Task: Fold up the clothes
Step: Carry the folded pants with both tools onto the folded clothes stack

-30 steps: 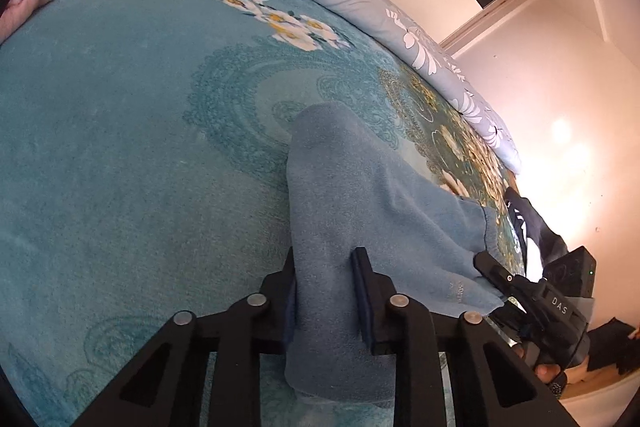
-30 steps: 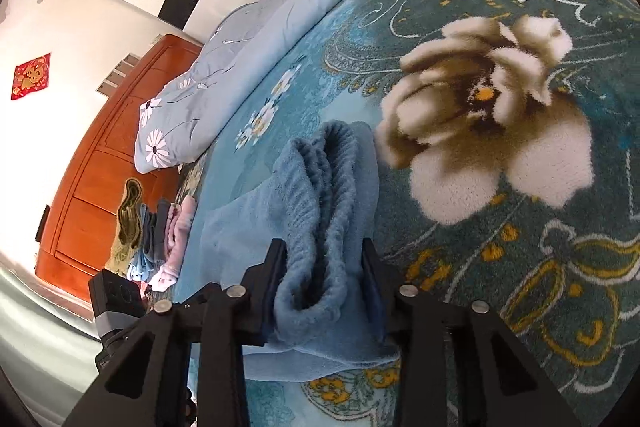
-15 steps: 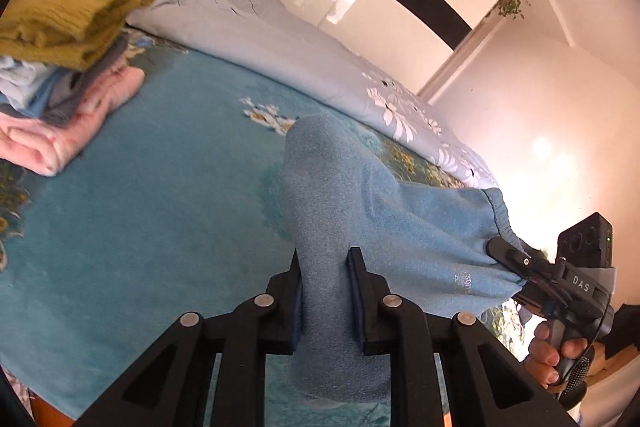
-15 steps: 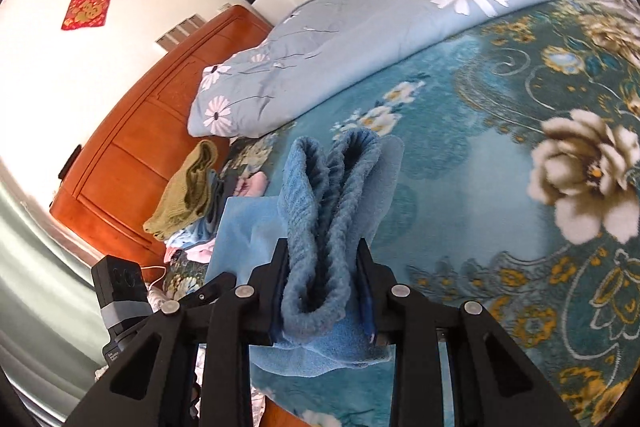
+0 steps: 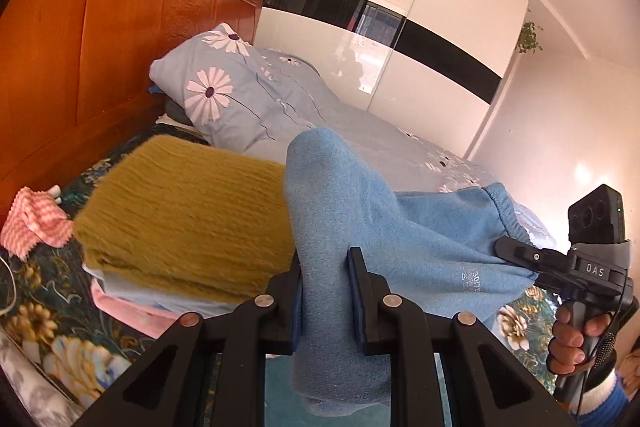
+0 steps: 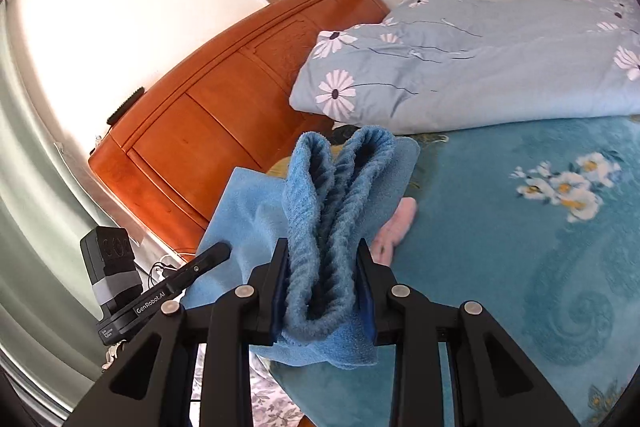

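Bedspread [image 6: 540, 227] below, both my grippers — left gripper [image 5: 326, 291], right gripper [image 6: 322, 283] — clamp the folded blue garment [image 5: 360, 219] aloft; next, I judge, lowering it squarely onto the stack [image 5: 180, 219] at left.

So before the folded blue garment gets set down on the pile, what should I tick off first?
1. Left claw shut on the blue garment: ok.
2. Right claw shut on its ribbed, bunched end: ok.
3. Garment clear of the bed, hanging between both claws: ok.
4. Fold tidy: not ok, the lower edge droops loose below the left claw.
5. Landing spot: ok, the olive knit on top of the folded pile looks flat.
6. Pile steady enough for one more piece: cannot tell, its lower layers are mostly hidden.
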Available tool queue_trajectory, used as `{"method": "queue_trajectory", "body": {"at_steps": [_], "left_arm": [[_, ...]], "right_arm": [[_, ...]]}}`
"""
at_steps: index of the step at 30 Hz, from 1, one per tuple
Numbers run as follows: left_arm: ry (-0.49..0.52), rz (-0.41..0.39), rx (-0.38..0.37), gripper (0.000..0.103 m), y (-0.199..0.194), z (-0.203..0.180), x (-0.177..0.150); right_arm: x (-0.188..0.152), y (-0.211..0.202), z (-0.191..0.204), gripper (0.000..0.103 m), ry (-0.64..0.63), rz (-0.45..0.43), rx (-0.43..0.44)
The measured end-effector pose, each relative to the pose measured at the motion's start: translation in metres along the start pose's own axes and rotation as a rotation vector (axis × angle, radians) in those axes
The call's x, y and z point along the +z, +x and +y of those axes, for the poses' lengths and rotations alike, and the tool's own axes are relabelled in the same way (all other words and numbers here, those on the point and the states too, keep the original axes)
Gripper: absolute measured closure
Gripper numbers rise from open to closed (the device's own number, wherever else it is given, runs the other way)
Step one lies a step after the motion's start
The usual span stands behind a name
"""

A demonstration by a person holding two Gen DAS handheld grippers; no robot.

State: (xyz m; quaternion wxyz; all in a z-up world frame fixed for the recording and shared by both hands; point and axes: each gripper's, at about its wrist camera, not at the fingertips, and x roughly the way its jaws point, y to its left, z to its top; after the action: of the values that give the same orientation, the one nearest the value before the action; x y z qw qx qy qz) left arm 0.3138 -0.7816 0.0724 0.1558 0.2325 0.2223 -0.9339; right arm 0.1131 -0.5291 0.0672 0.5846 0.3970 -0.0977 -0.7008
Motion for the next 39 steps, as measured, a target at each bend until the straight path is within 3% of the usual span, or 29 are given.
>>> {"method": "queue_trajectory", "body": {"at_steps": [5, 10, 15, 20, 24, 28, 34, 36, 39], "left_arm": [[0.036, 0.007, 0.039, 0.082, 0.005, 0.062, 0.047], [-0.024, 0.004, 0.014, 0.082, 0.028, 0.116, 0.074], [-0.03, 0.037, 0.029, 0.081, 0.056, 0.147, 0.082], [-0.103, 0.128, 0.071, 0.078, 0.089, 0.182, 0.063], [-0.159, 0.112, 0.047, 0.071, 0.095, 0.194, 0.054], [-0.148, 0.116, 0.061, 0.067, 0.093, 0.188, 0.056], [-0.108, 0.12, 0.132, 0.058, 0.074, 0.177, 0.067], [-0.078, 0.095, 0.167, 0.056, 0.06, 0.174, 0.072], [-0.054, 0.033, 0.153, 0.052, 0.039, 0.165, 0.081]], "right_arm": [[0.034, 0.072, 0.028, 0.071, 0.002, 0.015, 0.052], [0.049, 0.126, 0.03, 0.071, 0.035, 0.03, 0.07], [0.048, 0.168, 0.019, 0.071, 0.072, 0.058, 0.072], [0.043, 0.207, 0.007, 0.071, 0.111, 0.098, 0.063], [0.033, 0.215, -0.008, 0.07, 0.153, 0.102, 0.073], [0.034, 0.213, -0.007, 0.069, 0.15, 0.117, 0.047], [0.041, 0.202, 0.002, 0.065, 0.108, 0.122, -0.013], [0.044, 0.193, 0.003, 0.064, 0.082, 0.114, -0.025], [0.054, 0.173, 0.005, 0.064, 0.014, 0.067, -0.088]]}}
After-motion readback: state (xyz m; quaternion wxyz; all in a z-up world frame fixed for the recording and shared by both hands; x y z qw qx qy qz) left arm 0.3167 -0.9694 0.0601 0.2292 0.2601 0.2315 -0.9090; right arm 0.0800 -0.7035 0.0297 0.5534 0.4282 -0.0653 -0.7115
